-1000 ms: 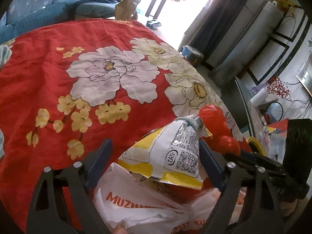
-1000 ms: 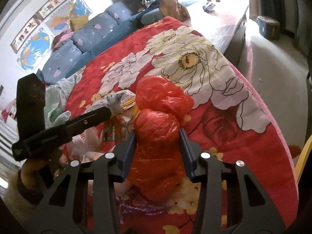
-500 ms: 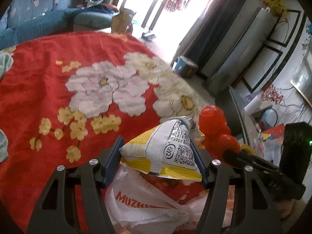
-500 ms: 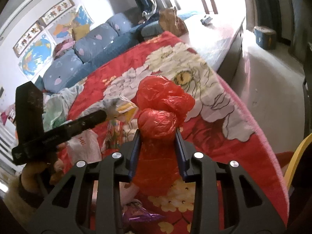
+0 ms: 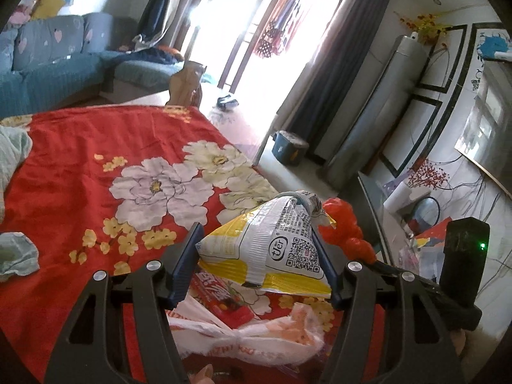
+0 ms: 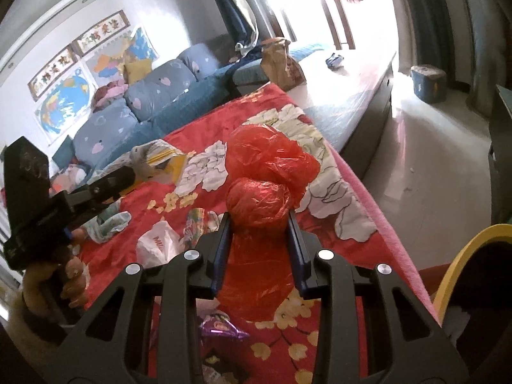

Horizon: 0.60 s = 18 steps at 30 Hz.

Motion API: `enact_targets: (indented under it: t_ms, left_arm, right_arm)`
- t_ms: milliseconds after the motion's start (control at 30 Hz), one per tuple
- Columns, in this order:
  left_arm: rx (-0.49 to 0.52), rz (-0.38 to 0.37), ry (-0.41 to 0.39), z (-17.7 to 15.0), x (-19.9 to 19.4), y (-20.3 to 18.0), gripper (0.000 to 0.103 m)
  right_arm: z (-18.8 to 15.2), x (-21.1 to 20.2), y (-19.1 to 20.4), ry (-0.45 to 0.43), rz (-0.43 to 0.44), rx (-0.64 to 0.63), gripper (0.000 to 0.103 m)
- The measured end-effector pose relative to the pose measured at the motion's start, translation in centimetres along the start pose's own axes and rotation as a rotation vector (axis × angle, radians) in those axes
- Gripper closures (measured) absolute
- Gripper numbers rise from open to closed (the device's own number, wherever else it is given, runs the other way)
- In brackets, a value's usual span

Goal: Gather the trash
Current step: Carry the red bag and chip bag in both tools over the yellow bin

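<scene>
A red flowered bedspread (image 5: 64, 166) is covering the bed in a sunlit living room. On the left, the left gripper (image 5: 260, 265) is pinching a yellow snack packet (image 5: 272, 249) marked "tJer"; it could be slipping out. Right, the right gripper (image 6: 257, 243) is squeezing a red plastic bag (image 6: 265, 188), risking tearing.

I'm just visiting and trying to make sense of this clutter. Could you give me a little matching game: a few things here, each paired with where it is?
Things:
1. snack packet
2. red bag
3. white bag
4. purple wrapper

Places:
A. lying on the bedspread, below the right gripper
B. held in the left gripper
C. lying on the bedspread, between the two grippers
D. held in the right gripper

Pairs: 1-B, 2-D, 3-C, 4-A
</scene>
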<state>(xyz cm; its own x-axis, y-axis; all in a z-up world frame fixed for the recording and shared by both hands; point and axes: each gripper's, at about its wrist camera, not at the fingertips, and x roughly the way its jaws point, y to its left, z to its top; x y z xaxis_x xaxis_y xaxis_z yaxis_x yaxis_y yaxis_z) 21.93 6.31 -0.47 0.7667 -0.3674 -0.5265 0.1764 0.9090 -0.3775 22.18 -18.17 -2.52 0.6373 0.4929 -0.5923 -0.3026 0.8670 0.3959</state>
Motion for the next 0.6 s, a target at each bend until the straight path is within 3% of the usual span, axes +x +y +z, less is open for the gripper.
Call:
enact_targets:
  t_ms: [600]
  left_arm:
    - [0.063, -0.052, -0.043, -2.6, -3.3, -4.7, 0.041]
  right_arm:
    - [-0.5, -4.3, -1.8, -0.058, -0.045, 0.0, 0.077]
